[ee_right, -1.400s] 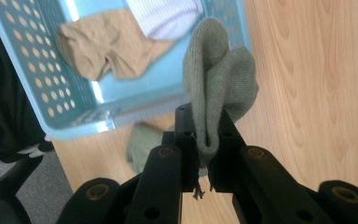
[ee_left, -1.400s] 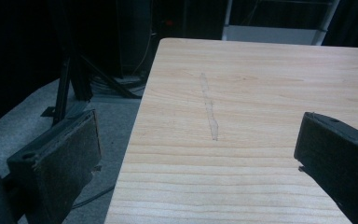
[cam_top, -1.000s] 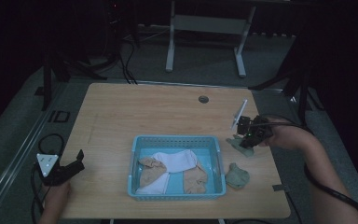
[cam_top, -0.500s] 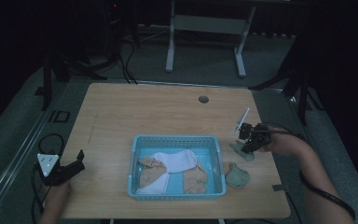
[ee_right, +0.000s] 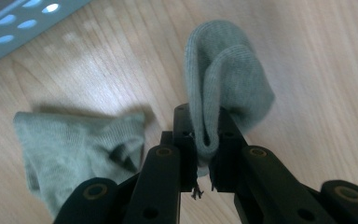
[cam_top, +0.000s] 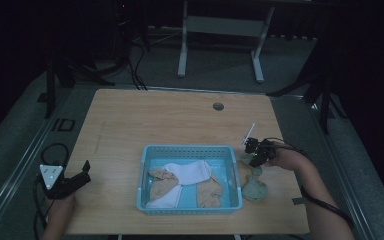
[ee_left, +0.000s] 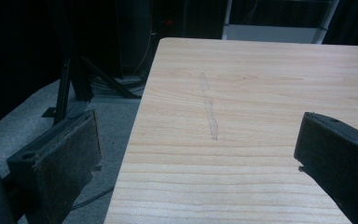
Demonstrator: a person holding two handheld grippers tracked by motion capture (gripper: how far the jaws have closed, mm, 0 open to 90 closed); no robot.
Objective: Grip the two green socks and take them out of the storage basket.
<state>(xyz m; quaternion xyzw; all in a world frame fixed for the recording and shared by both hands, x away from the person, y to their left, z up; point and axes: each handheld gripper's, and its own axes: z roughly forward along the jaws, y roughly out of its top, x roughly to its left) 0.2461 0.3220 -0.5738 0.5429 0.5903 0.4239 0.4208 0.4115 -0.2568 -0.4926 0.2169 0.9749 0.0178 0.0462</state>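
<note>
Grey-green sock [ee_right: 223, 88] is pinched in your right gripper [ee_right: 204, 140]: the jaws are clamped tight on a folded edge of it, and the rest of the fabric loops up past the jaw tips and flops over toward 2 o'clock. In the high view that gripper [cam_top: 256, 156] sits low over the table [cam_top: 180, 120], just off the basket's [cam_top: 190, 150] right wall, about 3 o'clock from the basket.

A second sock [ee_right: 74, 144] of the same grey-green lies crumpled flat on the wood, at roughly 9 o'clock from your jaw tips in the right gripper view. From above it's the lump [cam_top: 254, 188] at around 6 o'clock from your right gripper, near the table's front right corner, just beside the basket but outside it. Can't tell if the held sock touches it.

The basket is light blue plastic with slotted walls, sitting front-centre on the table. Inside: a white sock [cam_top: 187, 172] draped across the middle, and two tan ones, one at the left [cam_top: 162, 182] and one at the right front [cam_top: 209, 192].

Your left gripper [cam_top: 80, 176] is parked at the table's front left edge, around 9 o'clock from the basket and well apart from it. Its jaws stand wide with nothing between them, just bare wood and a faint scuff mark [ee_left: 209, 109] ahead.
</note>
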